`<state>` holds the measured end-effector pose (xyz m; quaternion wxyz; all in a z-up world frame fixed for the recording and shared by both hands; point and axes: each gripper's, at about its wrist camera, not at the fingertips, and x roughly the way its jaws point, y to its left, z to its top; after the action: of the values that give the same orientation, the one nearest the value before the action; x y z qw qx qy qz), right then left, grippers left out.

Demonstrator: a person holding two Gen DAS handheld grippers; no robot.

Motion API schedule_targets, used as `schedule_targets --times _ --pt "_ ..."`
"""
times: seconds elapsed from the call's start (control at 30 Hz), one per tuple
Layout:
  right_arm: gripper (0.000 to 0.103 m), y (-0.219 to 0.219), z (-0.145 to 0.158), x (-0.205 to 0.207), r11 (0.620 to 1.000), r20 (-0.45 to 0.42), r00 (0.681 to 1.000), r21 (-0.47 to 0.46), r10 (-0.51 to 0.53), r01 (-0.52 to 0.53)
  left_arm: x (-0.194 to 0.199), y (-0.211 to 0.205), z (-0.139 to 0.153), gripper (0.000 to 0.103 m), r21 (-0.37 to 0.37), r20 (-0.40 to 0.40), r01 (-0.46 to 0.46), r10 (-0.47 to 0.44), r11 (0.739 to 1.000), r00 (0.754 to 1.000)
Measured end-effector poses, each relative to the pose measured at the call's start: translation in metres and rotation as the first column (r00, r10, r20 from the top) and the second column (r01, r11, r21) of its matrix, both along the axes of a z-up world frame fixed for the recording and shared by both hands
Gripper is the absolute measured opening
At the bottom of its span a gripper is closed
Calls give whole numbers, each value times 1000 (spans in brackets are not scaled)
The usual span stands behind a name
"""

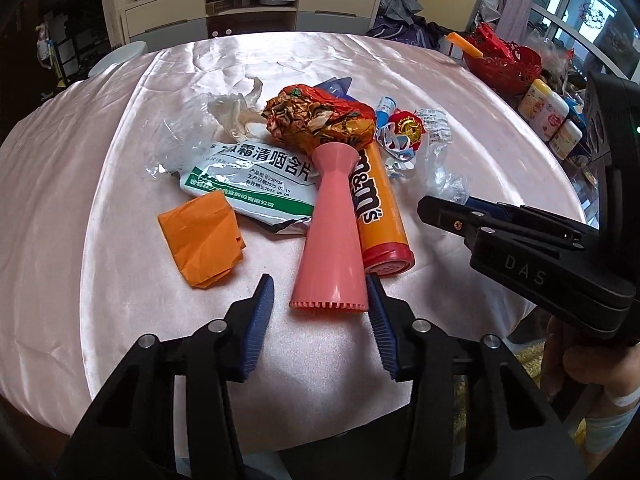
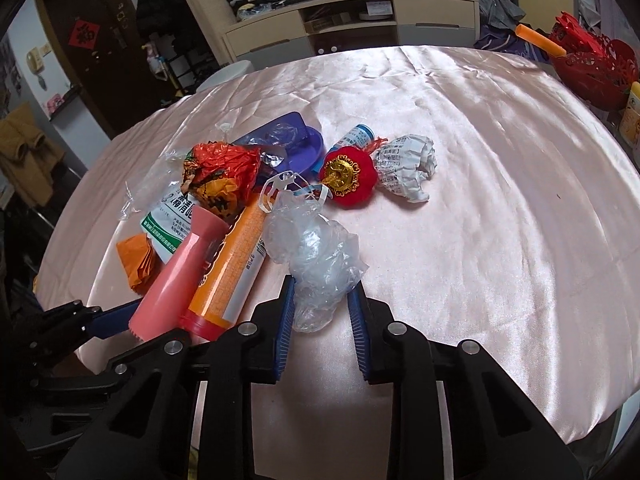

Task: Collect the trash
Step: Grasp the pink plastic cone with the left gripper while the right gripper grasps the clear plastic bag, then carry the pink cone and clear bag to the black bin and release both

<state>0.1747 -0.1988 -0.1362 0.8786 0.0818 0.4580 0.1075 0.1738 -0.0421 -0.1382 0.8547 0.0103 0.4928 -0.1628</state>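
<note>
Glossy pink satin cloth (image 2: 480,200) covers the worktop. Beside the smooth matt pink plastic cone (image 1: 334,236) lie crinkled clear film (image 2: 316,256), shiny foil wrapper (image 1: 320,116) and creased orange paper (image 1: 202,236).

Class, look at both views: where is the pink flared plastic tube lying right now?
The pink flared plastic tube lies on the pink satin tablecloth, against the orange m&m's canister, its toothed end between the left claw's fingers; the right wrist view shows it lower left.

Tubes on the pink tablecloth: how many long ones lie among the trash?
2. The pink tube lies with its toothed end between the left gripper's fingers. The orange m&m's tube lies against its right side. Wrappers may hide others.
</note>
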Motion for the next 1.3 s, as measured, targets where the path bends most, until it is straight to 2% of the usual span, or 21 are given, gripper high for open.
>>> schedule_targets --times 0.07,0.23,0.4,0.7,0.9,1.07,1.3 --pt "23 -2 0 0 1000 1 1000 5 1 -1 0 0 0 35 -12 6 7 -7 1000 1000" --pt "22 -4 5 -4 1000 4 1000 4 5 -5 -3 3 2 35 -30 16 -5 5 1000 1000" --pt "21 -6 22 -18 1000 50 999 0 12 -12 -18 10 22 35 -41 71 -24 27 999 997" --pt "19 -11 58 -62 1000 123 992 9 27 -29 -64 14 65 35 -49 165 -39 47 998 985" --pt "19 -6 69 -100 998 133 989 14 58 -60 -104 13 80 35 -49 190 -33 42 998 981" --pt "19 0 59 -127 995 105 990 9 94 -95 -134 13 68 35 -56 151 -26 34 998 988" --pt "19 6 22 -154 993 23 993 15 119 -120 -163 16 33 35 -61 74 -42 46 997 996"
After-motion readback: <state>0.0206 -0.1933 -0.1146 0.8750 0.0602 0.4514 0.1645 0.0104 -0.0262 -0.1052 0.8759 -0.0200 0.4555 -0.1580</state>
